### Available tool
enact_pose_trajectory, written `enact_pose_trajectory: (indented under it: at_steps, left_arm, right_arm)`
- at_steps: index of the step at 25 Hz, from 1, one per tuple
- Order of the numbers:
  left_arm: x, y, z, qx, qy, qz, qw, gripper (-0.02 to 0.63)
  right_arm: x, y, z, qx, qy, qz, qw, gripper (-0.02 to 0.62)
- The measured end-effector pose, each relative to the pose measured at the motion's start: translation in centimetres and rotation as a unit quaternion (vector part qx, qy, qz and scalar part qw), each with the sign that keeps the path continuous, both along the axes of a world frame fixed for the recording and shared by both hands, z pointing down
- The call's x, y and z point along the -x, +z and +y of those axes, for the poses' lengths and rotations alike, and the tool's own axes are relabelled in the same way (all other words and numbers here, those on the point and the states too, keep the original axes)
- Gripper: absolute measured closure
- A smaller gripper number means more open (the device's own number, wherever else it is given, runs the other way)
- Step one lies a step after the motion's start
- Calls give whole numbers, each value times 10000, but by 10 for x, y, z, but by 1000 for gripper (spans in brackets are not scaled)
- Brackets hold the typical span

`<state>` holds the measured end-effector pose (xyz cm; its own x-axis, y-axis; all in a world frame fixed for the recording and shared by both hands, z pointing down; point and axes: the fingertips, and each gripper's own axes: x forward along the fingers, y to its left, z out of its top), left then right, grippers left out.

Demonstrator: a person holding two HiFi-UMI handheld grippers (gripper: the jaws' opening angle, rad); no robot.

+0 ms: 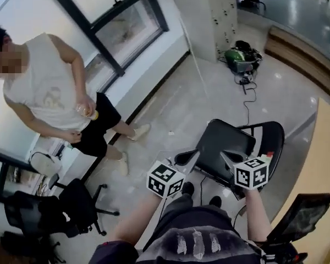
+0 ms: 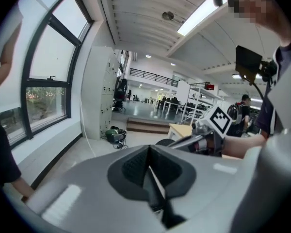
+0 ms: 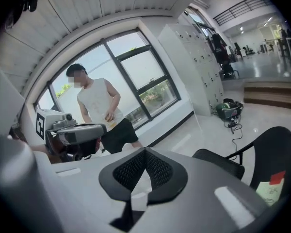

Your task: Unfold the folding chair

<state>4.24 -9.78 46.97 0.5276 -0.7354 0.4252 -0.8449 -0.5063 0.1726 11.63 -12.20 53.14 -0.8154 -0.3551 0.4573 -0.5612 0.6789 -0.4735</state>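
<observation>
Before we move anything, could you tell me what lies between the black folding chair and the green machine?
In the head view, only a thin dark cable lies on the pale floor between the black folding chair and the green machine.

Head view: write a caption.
Both shut, the left hand-held gripper and right hand-held gripper hang over the folding chair; a bystander stands nearby.

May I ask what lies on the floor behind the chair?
A cable runs from a green object towards the chair; the backrest hides its near end.
</observation>
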Motion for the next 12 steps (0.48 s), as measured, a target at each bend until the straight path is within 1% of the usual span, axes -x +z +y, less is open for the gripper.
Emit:
enact_pose_trajectory:
  at_steps: [2, 4, 6, 7, 9, 10, 12]
  left_arm:
    - [11, -6, 17, 28, -313, -41, 9995, 604]
    - [29, -19, 37, 1, -673, 61, 9977, 604]
    - [56, -42, 53, -117, -1009, 198, 9946, 604]
    - [76, -61, 61, -236, -1245, 222, 9917, 603]
    - [123, -109, 82, -560, -1873, 119, 9806, 604]
    - [143, -131, 95, -703, -2153, 50, 9740, 604]
    - [171, -168, 121, -910, -2515, -15, 9636, 604]
  right_arm:
    - [12, -1, 12, 74, -307, -30, 9995, 594]
    - [31, -12, 30, 49, -657, 23, 9978, 594]
    - [59, -38, 44, -136, -1033, 81, 9945, 594]
    - [82, -58, 47, -338, -1301, 29, 9909, 594]
    - [142, -109, 54, -866, -1962, -191, 9766, 594]
    - [168, -132, 63, -1036, -2247, -254, 9686, 594]
    - [204, -173, 85, -1164, -2631, -243, 9574, 594]
